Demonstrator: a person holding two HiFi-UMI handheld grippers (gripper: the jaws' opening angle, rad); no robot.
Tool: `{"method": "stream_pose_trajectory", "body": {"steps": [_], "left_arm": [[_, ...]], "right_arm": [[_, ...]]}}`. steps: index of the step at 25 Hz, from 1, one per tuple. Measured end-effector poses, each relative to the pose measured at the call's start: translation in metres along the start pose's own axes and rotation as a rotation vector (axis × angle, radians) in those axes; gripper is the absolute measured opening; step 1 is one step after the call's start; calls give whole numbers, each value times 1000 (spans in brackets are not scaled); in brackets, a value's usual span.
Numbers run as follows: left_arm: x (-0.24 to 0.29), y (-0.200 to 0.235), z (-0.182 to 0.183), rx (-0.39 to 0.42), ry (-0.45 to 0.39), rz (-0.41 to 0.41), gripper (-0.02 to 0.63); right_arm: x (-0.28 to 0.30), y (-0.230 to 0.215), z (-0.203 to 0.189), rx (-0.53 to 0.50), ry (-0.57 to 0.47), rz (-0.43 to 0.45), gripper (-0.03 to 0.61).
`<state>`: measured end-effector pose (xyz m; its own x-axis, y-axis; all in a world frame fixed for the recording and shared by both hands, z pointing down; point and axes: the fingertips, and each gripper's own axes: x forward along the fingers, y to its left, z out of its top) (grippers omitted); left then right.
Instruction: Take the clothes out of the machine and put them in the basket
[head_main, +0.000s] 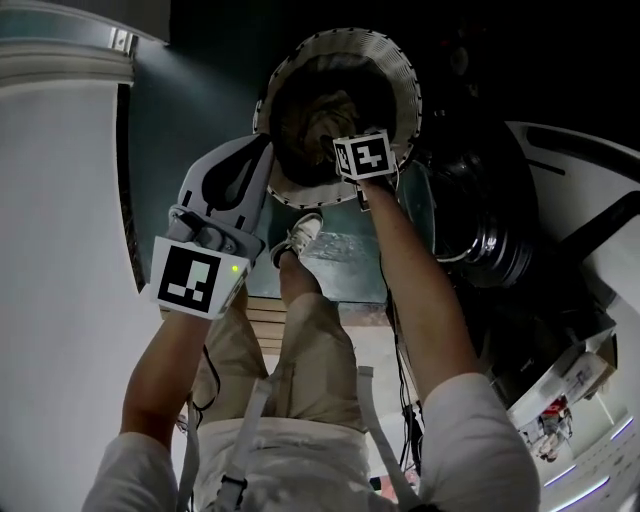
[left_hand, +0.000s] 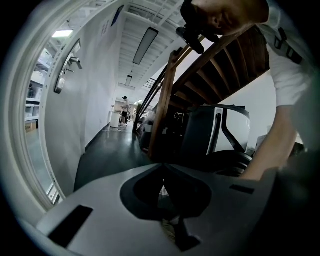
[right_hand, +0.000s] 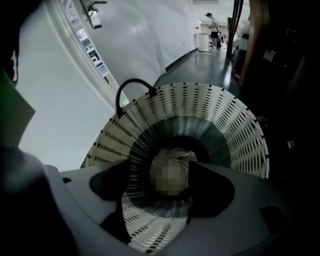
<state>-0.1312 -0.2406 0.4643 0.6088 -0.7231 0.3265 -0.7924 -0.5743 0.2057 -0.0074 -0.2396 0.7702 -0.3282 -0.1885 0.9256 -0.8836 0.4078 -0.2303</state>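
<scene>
Dark corridor floor carries the work. Right claw hangs spread and empty over the mouth of the basket, with the bundled clothes lying on the basket's bottom below it, so this drop-off looks complete. Left claw, pressed together on nothing, sits by the basket's rim. Next, I judge, a claw must reach into the machine off the basket's right edge; its round door and the person's shoe crowd the way.

white wall, dark floor, wooden staircase
</scene>
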Motion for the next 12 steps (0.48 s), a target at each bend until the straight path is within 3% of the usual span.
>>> {"method": "stream_pose_trajectory", "body": {"steps": [1, 2, 3, 6, 10, 12], "left_arm": [[-3, -3, 6, 5, -4, -5, 14], [-6, -6, 13, 10, -6, -11, 14], [-10, -8, 19, 13, -7, -16, 14], [-26, -12, 38, 13, -9, -23, 14], [-50, -14, 70, 41, -34, -27, 14], [-64, -16, 89, 49, -41, -36, 14]], "right_arm": [[-9, 3, 3, 29, -22, 17, 374], [-19, 7, 7, 75, -51, 44, 344], [-30, 12, 12, 129, -89, 77, 270], [-67, 27, 32, 249, -235, 170, 197], [-126, 39, 53, 293, -372, 154, 56], [-158, 45, 61, 315, -416, 138, 18]]}}
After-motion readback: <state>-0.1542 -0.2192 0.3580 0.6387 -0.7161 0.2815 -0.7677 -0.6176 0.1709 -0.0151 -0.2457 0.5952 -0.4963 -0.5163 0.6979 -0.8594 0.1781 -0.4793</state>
